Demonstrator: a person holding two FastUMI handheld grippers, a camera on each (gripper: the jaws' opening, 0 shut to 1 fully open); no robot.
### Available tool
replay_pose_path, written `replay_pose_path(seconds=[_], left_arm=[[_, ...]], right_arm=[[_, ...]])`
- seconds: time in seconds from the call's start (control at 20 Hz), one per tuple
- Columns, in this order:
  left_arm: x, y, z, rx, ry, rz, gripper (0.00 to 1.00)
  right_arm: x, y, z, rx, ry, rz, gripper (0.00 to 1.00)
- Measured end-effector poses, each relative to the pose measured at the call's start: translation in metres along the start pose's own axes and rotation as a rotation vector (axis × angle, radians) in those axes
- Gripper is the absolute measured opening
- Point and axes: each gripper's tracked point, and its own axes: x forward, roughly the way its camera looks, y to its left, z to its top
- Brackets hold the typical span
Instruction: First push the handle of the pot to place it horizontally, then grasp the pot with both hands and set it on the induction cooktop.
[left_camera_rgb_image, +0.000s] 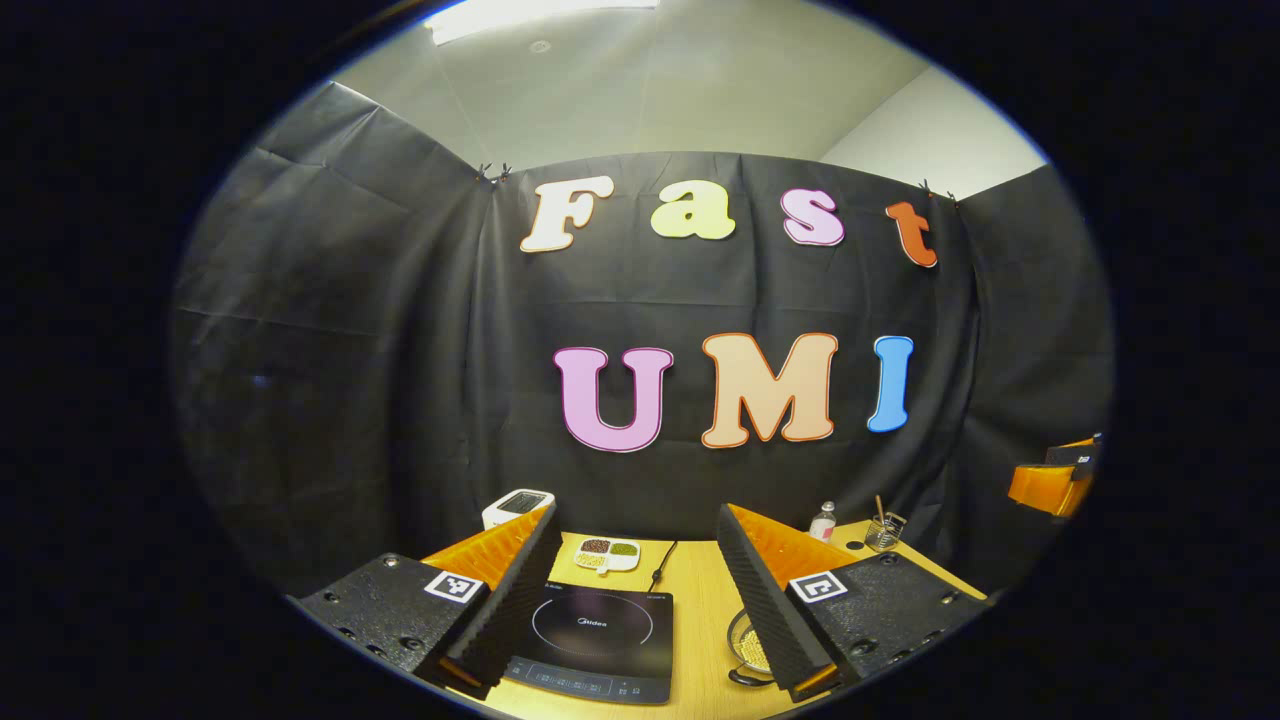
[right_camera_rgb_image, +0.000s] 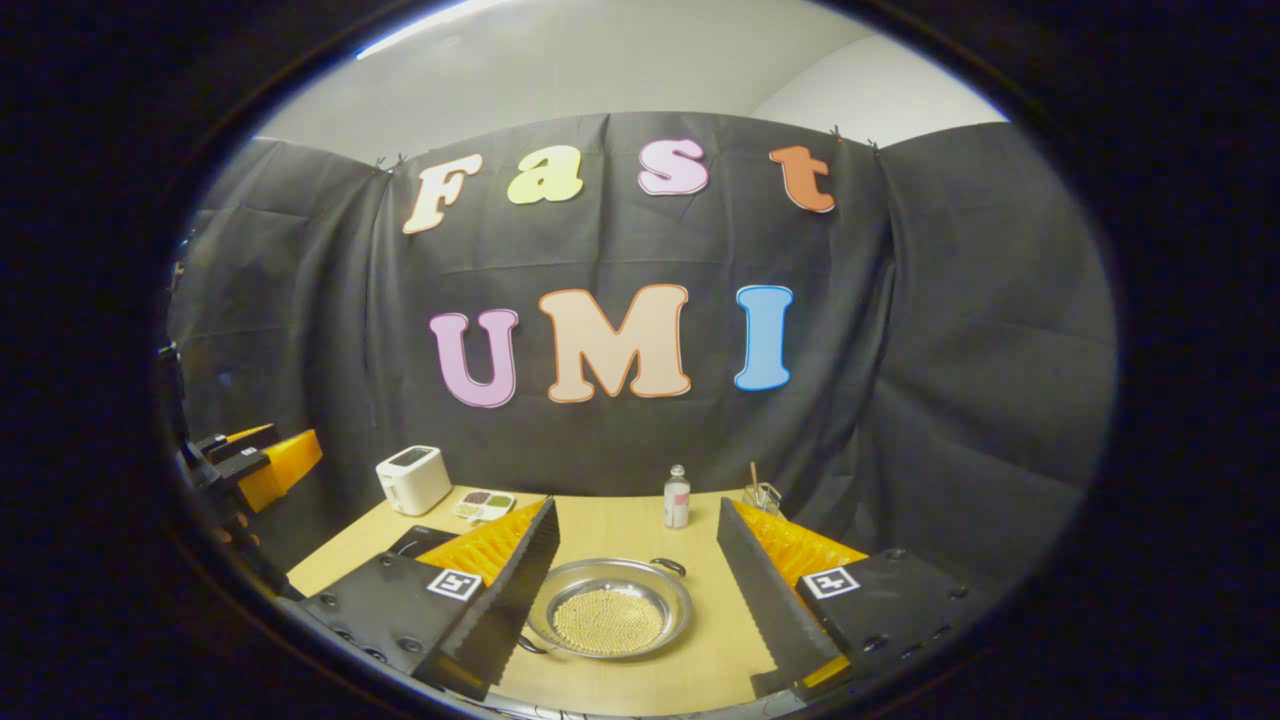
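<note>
A shallow steel pot (right_camera_rgb_image: 610, 610) holding pale beads sits on the wooden table (right_camera_rgb_image: 620, 525), low between the fingers of my right gripper (right_camera_rgb_image: 637, 502), which stands open above it without touching. Its two dark handles lie on a diagonal, one at the far right (right_camera_rgb_image: 668, 566) and one at the near left (right_camera_rgb_image: 530, 645). The black induction cooktop (left_camera_rgb_image: 600, 640) lies below my open left gripper (left_camera_rgb_image: 636, 510). The pot's rim (left_camera_rgb_image: 745, 640) peeks out beside that gripper's right finger. A corner of the cooktop (right_camera_rgb_image: 415, 540) also shows left of the pot.
At the back of the table stand a white toaster (right_camera_rgb_image: 413, 478), a small divided dish of beans (right_camera_rgb_image: 484, 505), a little bottle (right_camera_rgb_image: 677, 497) and a glass with sticks (right_camera_rgb_image: 762, 495). The cooktop's cord (left_camera_rgb_image: 662, 565) runs toward the wall. The black cloth wall closes the booth behind.
</note>
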Motion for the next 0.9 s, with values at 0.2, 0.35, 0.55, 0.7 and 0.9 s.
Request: replay_pose_path(seconds=[0.2,0.35,0.55,0.7,0.9], left_arm=[[-0.001,-0.001,-0.004,0.023,0.009,0.016,0.96],[0.000,-0.006,-0.012,0.025,0.027,0.002,0.96],[0.002,-0.005,-0.021,0.021,0.054,-0.005,0.96],[0.004,-0.001,-0.021,0.022,0.058,-0.002,0.92],[0.005,0.005,-0.021,0.027,0.059,0.001,0.92]], right_arm=[[0.002,-0.008,-0.007,0.016,0.016,-0.008,0.98],[0.003,-0.013,-0.009,0.016,0.024,-0.020,0.98],[0.005,-0.013,-0.009,0.007,0.023,-0.020,0.98],[0.006,-0.011,-0.008,0.025,0.024,-0.010,0.90],[0.011,-0.006,-0.007,0.055,0.018,-0.005,0.61]])
